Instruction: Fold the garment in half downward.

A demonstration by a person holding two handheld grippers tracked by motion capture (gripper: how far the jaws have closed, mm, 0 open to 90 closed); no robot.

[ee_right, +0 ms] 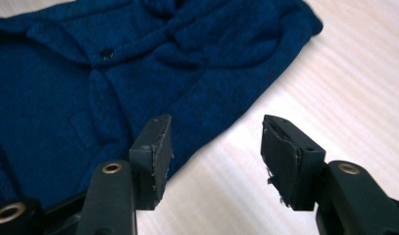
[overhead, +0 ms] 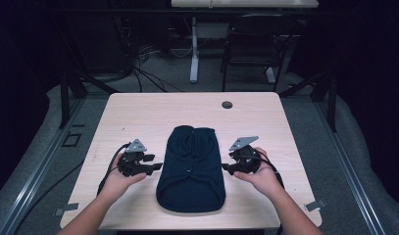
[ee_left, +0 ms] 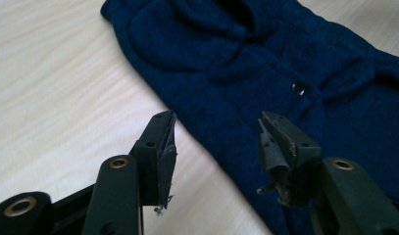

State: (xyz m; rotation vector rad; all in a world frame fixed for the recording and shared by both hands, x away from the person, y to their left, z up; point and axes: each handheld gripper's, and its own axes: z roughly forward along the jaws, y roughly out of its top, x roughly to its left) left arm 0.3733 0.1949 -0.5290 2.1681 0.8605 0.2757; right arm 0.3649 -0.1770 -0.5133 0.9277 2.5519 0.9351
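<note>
A dim room with dark curtains, cables on the floor and a chair (overhead: 251,46) lies beyond a pale wooden desk (overhead: 138,112), which has a small round grommet (overhead: 227,105) near its far edge. A dark blue knitted garment (overhead: 192,169) lies flat in the middle of the desk, running from about the centre down close to the near edge, its rounded end toward the person. A small button (ee_left: 298,88) shows on its front.

The left tool (overhead: 155,167), held in the person's left hand (overhead: 119,181), hovers just beside the garment's left edge; in the left gripper view its jaws stand apart with nothing between them, one over bare wood and the other over the fabric. The right tool (overhead: 225,168), in the right hand (overhead: 261,177), sits just beside the garment's right edge, also spread wide and empty, with one jaw over the fabric's edge and the other over bare wood.
</note>
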